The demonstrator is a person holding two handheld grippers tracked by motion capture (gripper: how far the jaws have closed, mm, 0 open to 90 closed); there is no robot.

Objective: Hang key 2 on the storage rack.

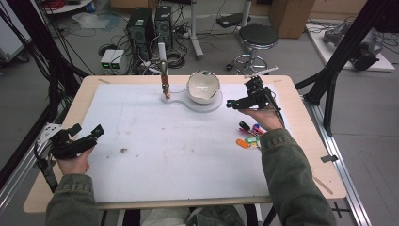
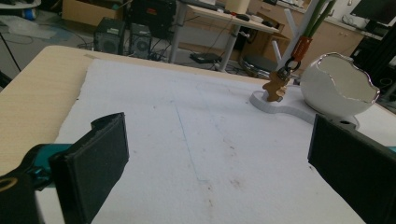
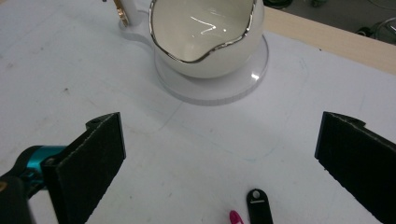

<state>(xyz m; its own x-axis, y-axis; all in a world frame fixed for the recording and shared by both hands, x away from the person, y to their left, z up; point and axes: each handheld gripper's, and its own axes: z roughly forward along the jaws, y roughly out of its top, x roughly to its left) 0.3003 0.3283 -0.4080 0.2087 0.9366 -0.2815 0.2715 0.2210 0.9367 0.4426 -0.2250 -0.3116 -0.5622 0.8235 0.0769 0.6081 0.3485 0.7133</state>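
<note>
A white egg-shaped bowl (image 1: 203,86) with a silver jagged rim stands on a white flat base (image 1: 181,100) at the back middle of the white mat (image 1: 174,141). A thin stand with a hanging brown charm (image 1: 165,87) rises from the base's left end. My right gripper (image 1: 231,103) is held open just right of the bowl (image 3: 205,37), nothing between its jaws. My left gripper (image 1: 87,132) is open too, low over the mat's left edge, pointing towards the bowl (image 2: 337,86) and charm (image 2: 276,86). Small coloured tags (image 1: 249,136) lie by the right hand; a black tag (image 3: 259,205) and a pink one (image 3: 236,218) lie below the right jaws.
The wooden table (image 1: 301,122) rims the mat. Beyond its far edge are computer towers (image 1: 141,28), cables and a round stool (image 1: 258,37). Black frame posts (image 1: 343,52) stand at both sides. A small dark smudge (image 1: 123,150) marks the mat.
</note>
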